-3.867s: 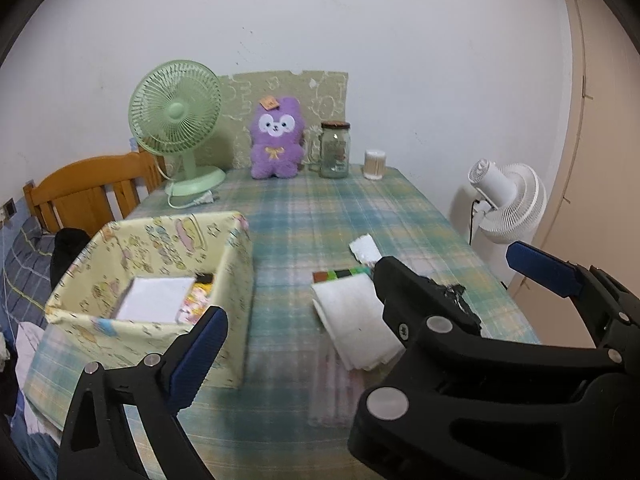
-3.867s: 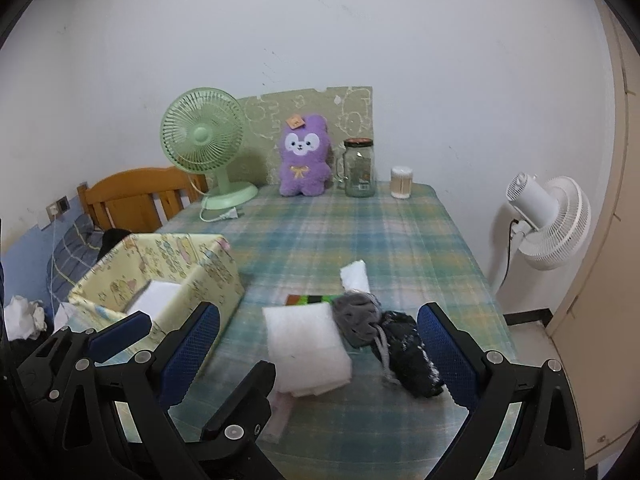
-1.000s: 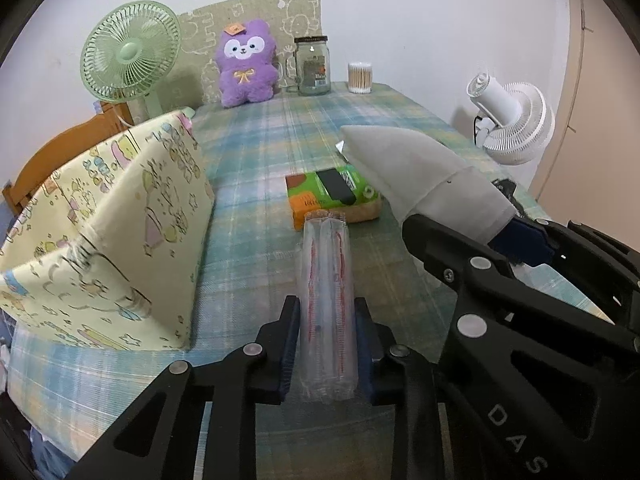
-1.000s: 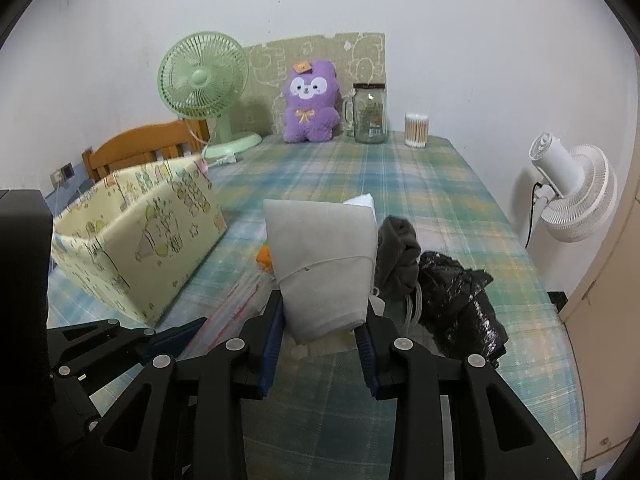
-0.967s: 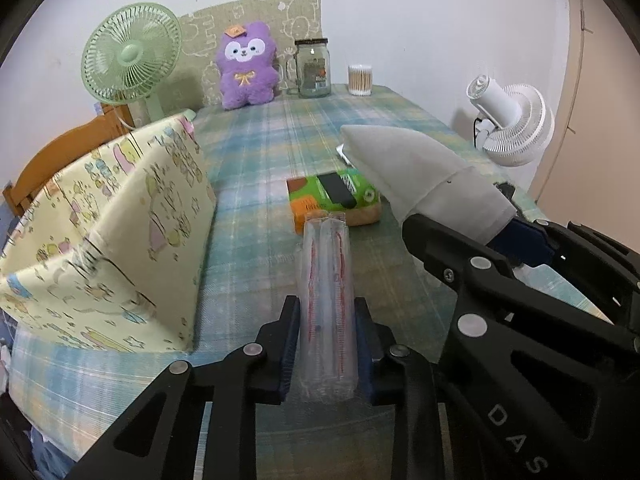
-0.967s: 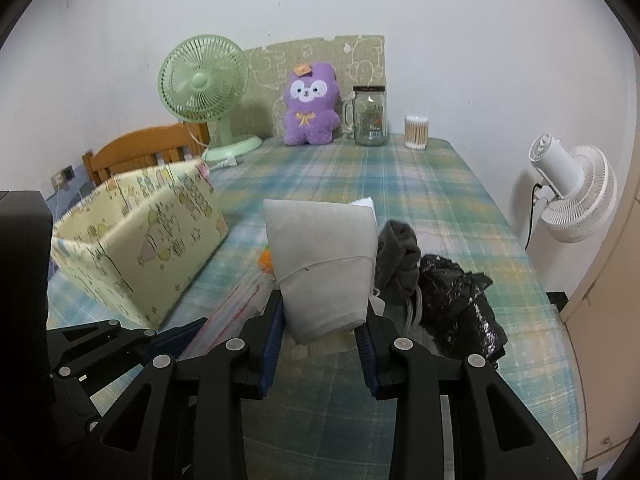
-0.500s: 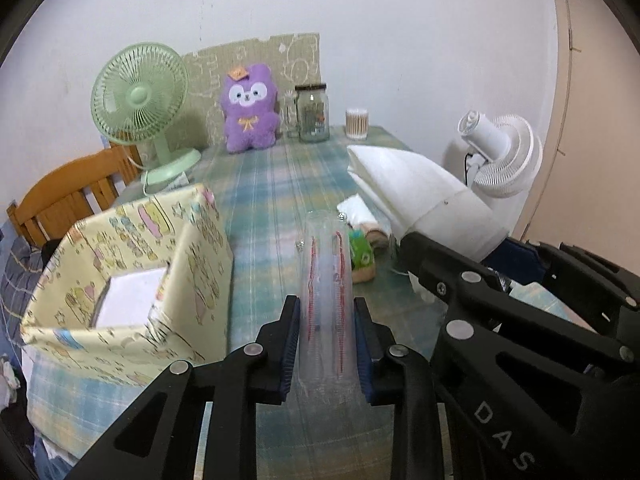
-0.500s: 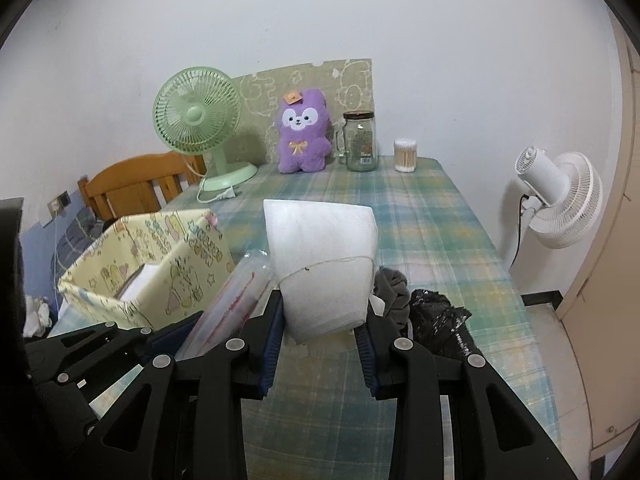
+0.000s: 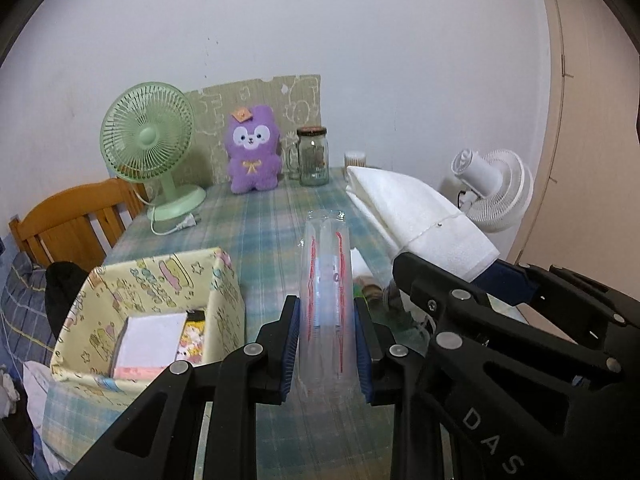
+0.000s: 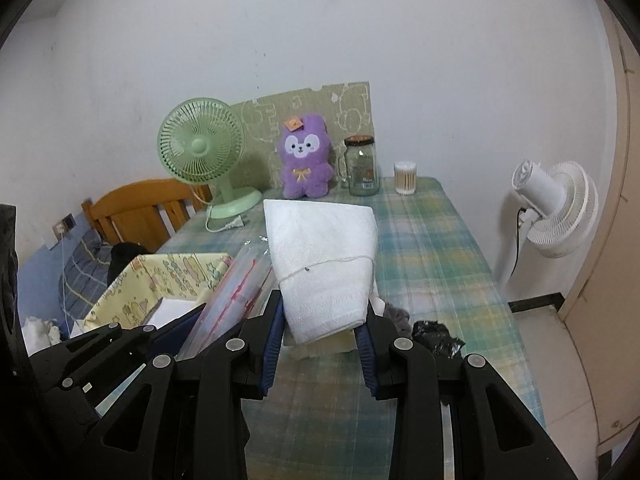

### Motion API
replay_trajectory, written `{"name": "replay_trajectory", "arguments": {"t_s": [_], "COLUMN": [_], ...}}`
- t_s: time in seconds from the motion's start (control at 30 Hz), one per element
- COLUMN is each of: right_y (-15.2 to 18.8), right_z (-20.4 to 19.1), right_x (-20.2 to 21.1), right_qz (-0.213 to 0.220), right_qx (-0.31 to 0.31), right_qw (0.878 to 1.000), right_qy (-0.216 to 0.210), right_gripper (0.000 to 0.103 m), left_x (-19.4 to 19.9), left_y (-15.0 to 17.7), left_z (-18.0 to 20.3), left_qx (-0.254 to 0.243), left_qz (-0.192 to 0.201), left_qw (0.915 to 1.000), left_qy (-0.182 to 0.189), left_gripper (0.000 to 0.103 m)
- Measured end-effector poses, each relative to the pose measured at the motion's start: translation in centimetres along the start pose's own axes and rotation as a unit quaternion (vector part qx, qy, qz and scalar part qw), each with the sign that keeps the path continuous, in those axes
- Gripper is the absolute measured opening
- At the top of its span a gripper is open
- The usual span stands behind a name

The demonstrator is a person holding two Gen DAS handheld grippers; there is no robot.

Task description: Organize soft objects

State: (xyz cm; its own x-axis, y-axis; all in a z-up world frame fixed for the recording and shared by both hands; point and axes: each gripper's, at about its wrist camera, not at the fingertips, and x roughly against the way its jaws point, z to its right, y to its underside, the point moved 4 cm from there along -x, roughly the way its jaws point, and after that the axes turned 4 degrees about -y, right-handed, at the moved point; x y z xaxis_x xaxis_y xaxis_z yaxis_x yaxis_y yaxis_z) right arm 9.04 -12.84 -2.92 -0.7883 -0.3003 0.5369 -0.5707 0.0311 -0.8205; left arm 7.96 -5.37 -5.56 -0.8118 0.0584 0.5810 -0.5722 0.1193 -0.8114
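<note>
Above the surface (image 9: 260,236), a clear pouch (image 9: 326,292) is clamped by the left gripper (image 9: 326,356) and a white towel (image 10: 324,268) by the right gripper (image 10: 318,354); both are best lowered level into the box (image 9: 160,280) at 9 o'clock.

Both wrist views overlook the table (image 9: 256,232), facing the wall.

I count two grippers, the left gripper (image 9: 326,340) with one clear plastic pouch (image 9: 327,280) between its pads and the right gripper (image 10: 320,336) with one folded white towel (image 10: 322,264) between its own. Left of the left tongs sits one yellow patterned box (image 9: 160,280), and just beyond the right tongs lie one grey cloth (image 10: 396,316) and one black plastic bag (image 10: 438,340). Far ahead of both I make out two fans, one green fan (image 10: 202,148) and one white fan (image 10: 556,208), plus one purple plush toy (image 10: 306,162), one glass jar (image 10: 362,172), one cotton swab tub (image 10: 405,178) and one wooden chair (image 10: 140,210).
</note>
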Motion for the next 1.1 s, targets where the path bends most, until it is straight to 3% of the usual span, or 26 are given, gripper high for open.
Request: {"name": "replay_trajectory", "arguments": {"t_s": [0.47, 1.1], "right_y": [-2.5, -4.4], "right_z": [-2.3, -8.0], "right_x": [0.8, -1.2], "right_qz": [0.023, 0.026], "right_qx": [0.013, 0.038], "right_qw": [1.000, 0.999], "right_qy": [0.004, -0.006], "right_gripper": [0.037, 0.037], "left_x": [1.6, 2.3], "left_y": [-1.9, -2.9], "left_z": [-2.1, -7.9], "left_qx": [0.007, 0.023], "left_qz": [0.028, 0.050], "left_qw": [0.9996, 0.9979], "left_qy": [0.000, -0.034], "left_gripper": [0.025, 0.025]}}
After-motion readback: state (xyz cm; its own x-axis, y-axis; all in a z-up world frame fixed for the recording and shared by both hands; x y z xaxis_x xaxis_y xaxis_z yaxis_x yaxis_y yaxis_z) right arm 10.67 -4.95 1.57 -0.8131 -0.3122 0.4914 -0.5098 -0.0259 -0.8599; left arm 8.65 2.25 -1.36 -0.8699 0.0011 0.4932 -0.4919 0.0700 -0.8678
